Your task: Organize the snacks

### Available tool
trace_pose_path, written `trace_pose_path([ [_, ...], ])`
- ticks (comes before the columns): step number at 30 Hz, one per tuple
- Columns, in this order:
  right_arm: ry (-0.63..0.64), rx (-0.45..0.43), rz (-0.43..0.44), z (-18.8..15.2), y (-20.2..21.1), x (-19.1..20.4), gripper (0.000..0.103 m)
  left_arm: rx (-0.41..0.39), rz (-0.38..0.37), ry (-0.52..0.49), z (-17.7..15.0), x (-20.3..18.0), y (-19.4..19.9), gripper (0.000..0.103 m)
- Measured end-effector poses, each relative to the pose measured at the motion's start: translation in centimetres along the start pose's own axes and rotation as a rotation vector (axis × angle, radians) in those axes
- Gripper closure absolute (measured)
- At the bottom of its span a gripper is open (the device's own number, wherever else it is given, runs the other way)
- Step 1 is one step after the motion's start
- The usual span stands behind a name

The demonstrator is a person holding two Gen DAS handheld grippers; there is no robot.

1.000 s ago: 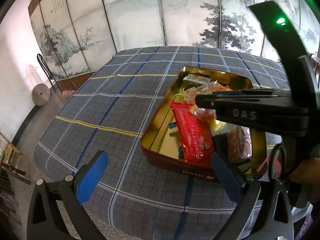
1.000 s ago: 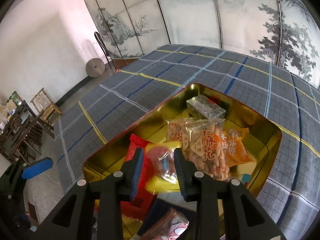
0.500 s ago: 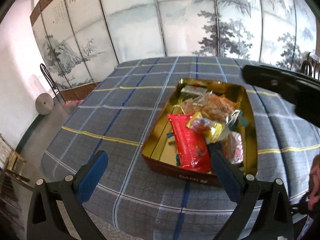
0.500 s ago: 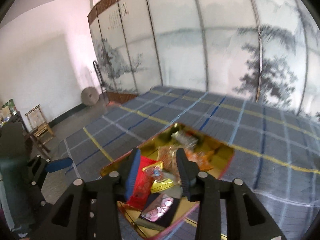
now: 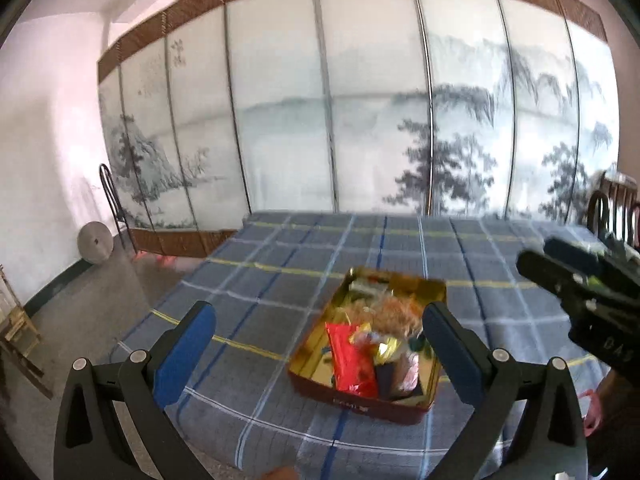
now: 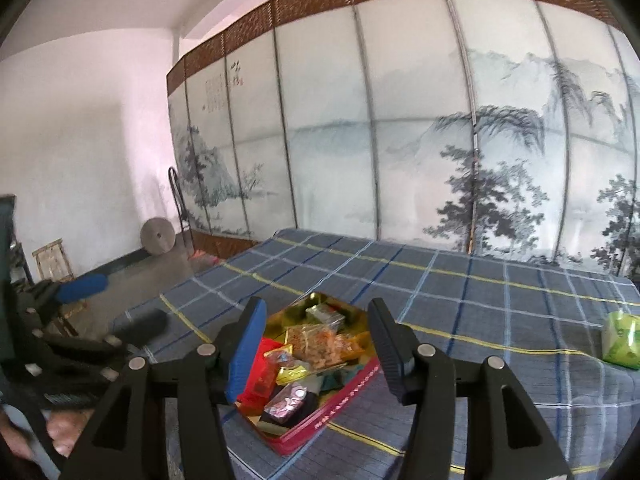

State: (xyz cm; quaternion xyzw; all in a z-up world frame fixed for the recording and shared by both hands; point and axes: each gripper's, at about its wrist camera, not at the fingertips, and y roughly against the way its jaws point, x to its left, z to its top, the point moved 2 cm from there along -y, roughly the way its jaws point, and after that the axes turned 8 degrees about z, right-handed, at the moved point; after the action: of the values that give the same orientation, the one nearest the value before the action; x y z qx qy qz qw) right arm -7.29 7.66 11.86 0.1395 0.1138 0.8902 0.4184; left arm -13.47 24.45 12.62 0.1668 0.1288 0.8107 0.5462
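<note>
Blue plaid tablecloth (image 6: 480, 292) before a painted folding screen (image 6: 400, 120)

Left wrist view: looking along its own fingers, tilted slightly down, from just off the near edge of the plaid tablecloth (image 5: 256, 312) toward the painted folding screen (image 5: 360, 128). Right wrist view: same heading (from further right), similarly raised and back. Shared by both: snack tin (image 5: 400, 400) (image 6: 344, 396), tablecloth (image 6: 480, 300), screen (image 6: 400, 140).
</note>
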Motion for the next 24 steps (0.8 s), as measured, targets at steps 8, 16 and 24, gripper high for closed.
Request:
trace_pose_path([
  [8,-0.017,-0.056,-0.032,0.3,4.1,-0.8,0.046,-0.052,-0.074,0.042,2.6,0.1,3.8,0.000],
  [16,-0.006,-0.058,-0.042,-0.3,6.2,-0.6,0.046,-0.111,-0.137,0.016,3.1,-0.9,6.7,0.000],
  [24,-0.026,-0.064,-0.068,-1.1,8.0,-1.9,0.044,-0.062,-0.206,0.015,2.7,-1.6,6.9,0.000],
])
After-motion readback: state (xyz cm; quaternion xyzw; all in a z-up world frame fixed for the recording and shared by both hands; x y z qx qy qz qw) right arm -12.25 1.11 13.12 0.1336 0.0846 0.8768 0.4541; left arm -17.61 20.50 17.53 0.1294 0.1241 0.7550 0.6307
